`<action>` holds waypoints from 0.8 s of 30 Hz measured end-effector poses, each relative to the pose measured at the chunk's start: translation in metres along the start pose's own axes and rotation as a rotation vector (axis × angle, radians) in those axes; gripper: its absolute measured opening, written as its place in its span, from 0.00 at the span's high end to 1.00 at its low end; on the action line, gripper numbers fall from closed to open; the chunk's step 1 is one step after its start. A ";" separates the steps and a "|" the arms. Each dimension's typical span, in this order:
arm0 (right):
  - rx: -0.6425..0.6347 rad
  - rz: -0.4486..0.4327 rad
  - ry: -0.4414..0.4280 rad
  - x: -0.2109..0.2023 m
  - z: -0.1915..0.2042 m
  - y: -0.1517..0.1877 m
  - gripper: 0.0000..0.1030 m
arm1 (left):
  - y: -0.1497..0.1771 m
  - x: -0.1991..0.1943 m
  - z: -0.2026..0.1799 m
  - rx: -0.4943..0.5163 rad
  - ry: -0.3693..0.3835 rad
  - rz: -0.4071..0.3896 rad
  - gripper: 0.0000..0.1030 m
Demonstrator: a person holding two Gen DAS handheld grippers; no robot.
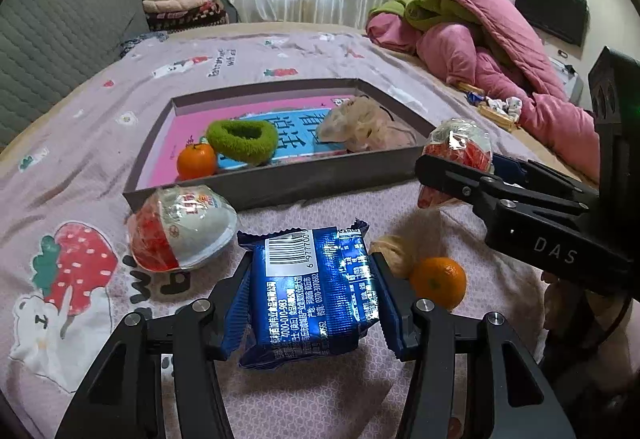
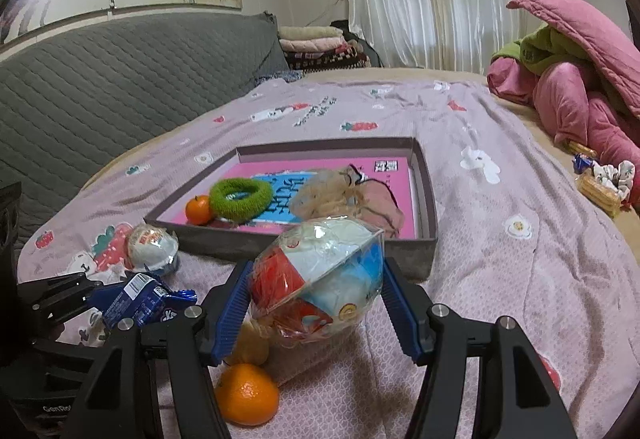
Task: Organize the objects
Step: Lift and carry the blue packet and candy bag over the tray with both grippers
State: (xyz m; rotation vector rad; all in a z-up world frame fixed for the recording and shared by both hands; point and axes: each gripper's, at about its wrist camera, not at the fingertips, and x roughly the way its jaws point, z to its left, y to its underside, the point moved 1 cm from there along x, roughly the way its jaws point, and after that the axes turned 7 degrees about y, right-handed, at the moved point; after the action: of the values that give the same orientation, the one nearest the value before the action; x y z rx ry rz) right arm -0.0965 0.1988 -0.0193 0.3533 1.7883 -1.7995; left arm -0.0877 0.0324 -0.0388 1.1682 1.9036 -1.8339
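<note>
Barcode on blue snack packet (image 1: 312,291)

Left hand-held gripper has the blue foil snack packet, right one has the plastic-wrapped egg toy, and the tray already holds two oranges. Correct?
Not quite: the shallow grey cardboard tray holds one small orange, beside the fuzzy green ring. The other orange lies on the bedsheet, as the left wrist view shows. The rest holds: the left hand-held gripper grips the blue foil snack packet, the right hand-held gripper the plastic-wrapped egg toy.

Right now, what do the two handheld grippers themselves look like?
Both are matte black linkage frames with silver pivot screws and ribbed blue pads. The right gripper has "DAS" lettered in white on its side; the left gripper matches it in build.
</note>
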 end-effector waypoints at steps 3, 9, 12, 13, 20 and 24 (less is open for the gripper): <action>-0.002 -0.007 -0.004 -0.003 0.000 -0.001 0.39 | -0.002 -0.003 0.000 -0.003 -0.008 -0.007 0.45; 0.000 -0.030 -0.007 -0.009 0.000 -0.003 0.39 | -0.009 -0.012 0.001 -0.006 -0.012 -0.036 0.45; 0.001 -0.040 -0.009 -0.012 0.000 -0.005 0.39 | -0.013 -0.017 0.003 -0.008 -0.018 -0.055 0.45; 0.001 -0.041 -0.010 -0.013 -0.001 -0.005 0.39 | -0.015 -0.018 0.003 -0.009 -0.019 -0.059 0.45; -0.008 -0.056 -0.011 -0.016 0.002 -0.006 0.39 | -0.019 -0.023 0.007 -0.019 -0.020 -0.081 0.45; -0.021 -0.074 -0.005 -0.019 0.004 -0.008 0.39 | -0.025 -0.025 0.010 -0.026 -0.019 -0.098 0.45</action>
State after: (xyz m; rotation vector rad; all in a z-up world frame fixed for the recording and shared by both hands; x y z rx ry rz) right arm -0.0846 0.1985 -0.0014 0.2777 1.8375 -1.8296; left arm -0.0922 0.0170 -0.0058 1.0632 2.0012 -1.8559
